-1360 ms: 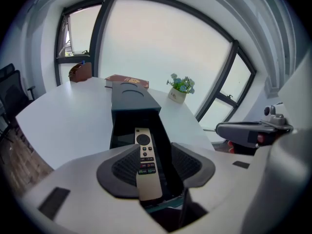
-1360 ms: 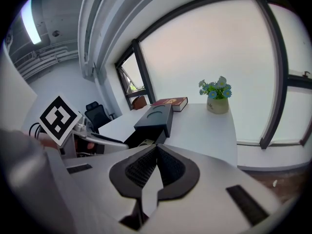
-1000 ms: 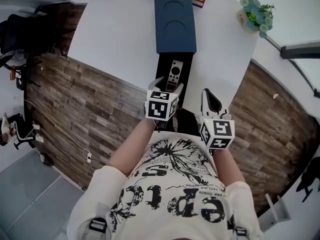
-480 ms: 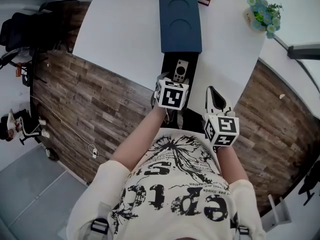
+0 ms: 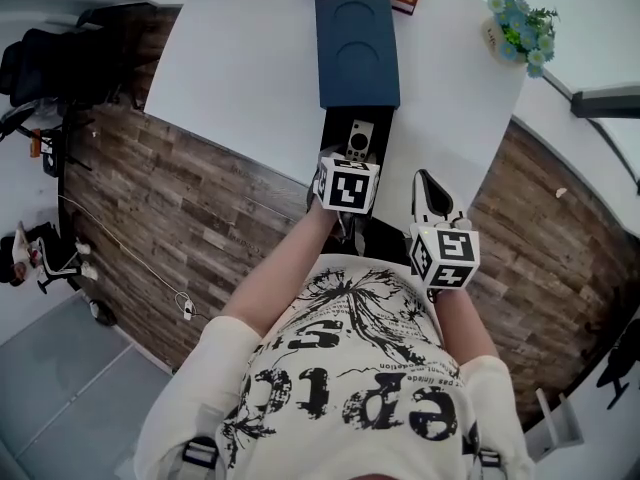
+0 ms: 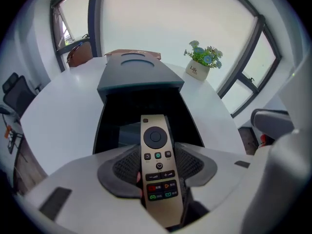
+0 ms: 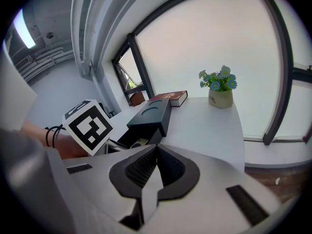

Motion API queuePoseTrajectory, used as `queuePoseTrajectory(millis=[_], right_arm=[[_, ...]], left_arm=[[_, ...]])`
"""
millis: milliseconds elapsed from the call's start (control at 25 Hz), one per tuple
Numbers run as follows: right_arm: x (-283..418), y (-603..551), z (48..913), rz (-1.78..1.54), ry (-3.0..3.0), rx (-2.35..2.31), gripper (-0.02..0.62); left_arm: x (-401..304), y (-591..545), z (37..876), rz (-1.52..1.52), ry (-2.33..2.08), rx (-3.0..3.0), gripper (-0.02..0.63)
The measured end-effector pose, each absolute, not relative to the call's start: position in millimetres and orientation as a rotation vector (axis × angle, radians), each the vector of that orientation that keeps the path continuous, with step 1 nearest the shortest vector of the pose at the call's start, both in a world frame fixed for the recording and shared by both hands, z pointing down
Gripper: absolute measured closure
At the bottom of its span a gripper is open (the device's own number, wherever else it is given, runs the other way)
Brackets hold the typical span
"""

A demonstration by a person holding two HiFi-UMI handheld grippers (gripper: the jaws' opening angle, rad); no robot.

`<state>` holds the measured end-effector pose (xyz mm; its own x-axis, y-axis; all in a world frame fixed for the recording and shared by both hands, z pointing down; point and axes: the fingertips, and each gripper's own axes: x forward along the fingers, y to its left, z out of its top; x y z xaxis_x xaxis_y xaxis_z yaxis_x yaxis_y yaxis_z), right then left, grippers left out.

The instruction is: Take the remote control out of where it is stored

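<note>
A slim gold remote control (image 6: 157, 150) lies in a black drawer tray (image 6: 119, 118) pulled out of a dark blue rectangular box (image 5: 357, 53) on a round white table (image 5: 250, 68). The left gripper (image 6: 158, 168) has just been closing, and its pads now sit against the remote's long edges near its lower end. The right gripper (image 7: 155, 167) hangs beside the box, jaws together and empty. Held so near one end, the smooth remote could pivot or slip. With nothing steadying the box, a snag might drag the tray along.
</note>
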<state>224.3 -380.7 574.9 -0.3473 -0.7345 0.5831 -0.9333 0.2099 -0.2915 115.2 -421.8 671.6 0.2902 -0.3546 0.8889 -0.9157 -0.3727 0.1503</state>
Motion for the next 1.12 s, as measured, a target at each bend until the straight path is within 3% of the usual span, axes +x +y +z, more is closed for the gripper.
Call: queuePoseTrajectory(millis=[600,1120], right_arm=[[241,-372,553,0.806,-2.197,1.611,0.592],[248,-378,503,0.641,-2.283,1.689,0.592]], left_arm=[[110,-422,644,1.097,-1.228,2.017,0.385],[119,-426,497,0.624,-1.469,2.301,0.385]])
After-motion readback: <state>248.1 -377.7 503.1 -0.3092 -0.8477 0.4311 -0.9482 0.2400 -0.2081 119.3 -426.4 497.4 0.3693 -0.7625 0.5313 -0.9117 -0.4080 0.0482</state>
